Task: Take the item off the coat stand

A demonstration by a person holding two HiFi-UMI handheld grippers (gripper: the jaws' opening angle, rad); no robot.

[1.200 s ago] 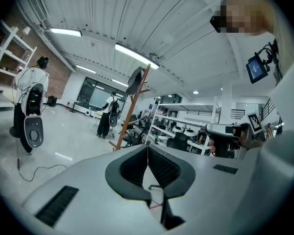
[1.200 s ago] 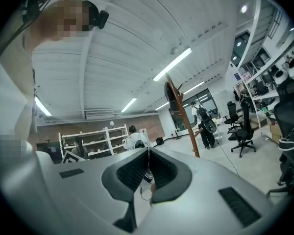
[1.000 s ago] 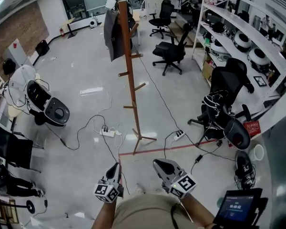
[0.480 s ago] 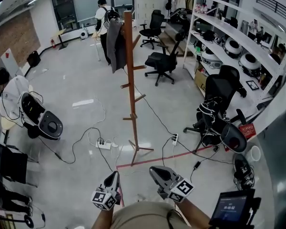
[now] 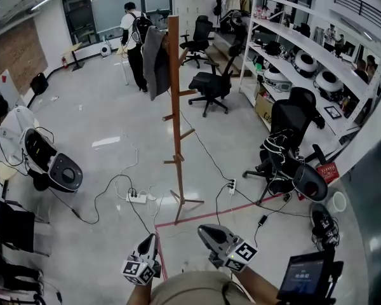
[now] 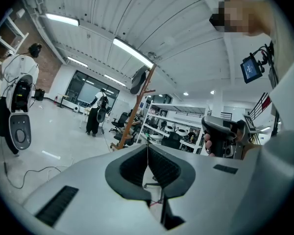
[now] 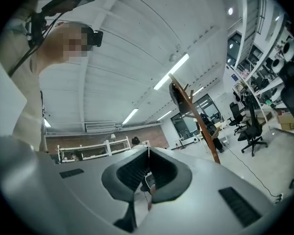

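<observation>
A tall wooden coat stand (image 5: pixel 174 107) rises from the floor ahead of me, with a grey coat (image 5: pixel 155 61) hung near its top on the left side. Both grippers are low in the head view, well short of the stand. My left gripper (image 5: pixel 152 237) is shut and holds nothing. My right gripper (image 5: pixel 202 229) is also shut and holds nothing. The left gripper view shows the coat stand (image 6: pixel 135 110) and coat (image 6: pixel 138 79) far off beyond the closed left gripper (image 6: pixel 148 147). In the right gripper view the coat (image 7: pixel 177 95) hangs on the coat stand (image 7: pixel 200 123) past the closed right gripper (image 7: pixel 148 152).
A red tape line (image 5: pixel 232 208) and a power strip (image 5: pixel 136 197) with cables lie near the stand's base. A white machine (image 5: pixel 51 165) is at the left. Office chairs (image 5: pixel 211 83) and a chair (image 5: pixel 291 146) stand right, by shelves (image 5: pixel 317 59). A person (image 5: pixel 131 43) stands behind.
The head view has lifted and shifted, so the stand sits more upright and central. Both grippers have sunk lower in the frame and stay shut.
</observation>
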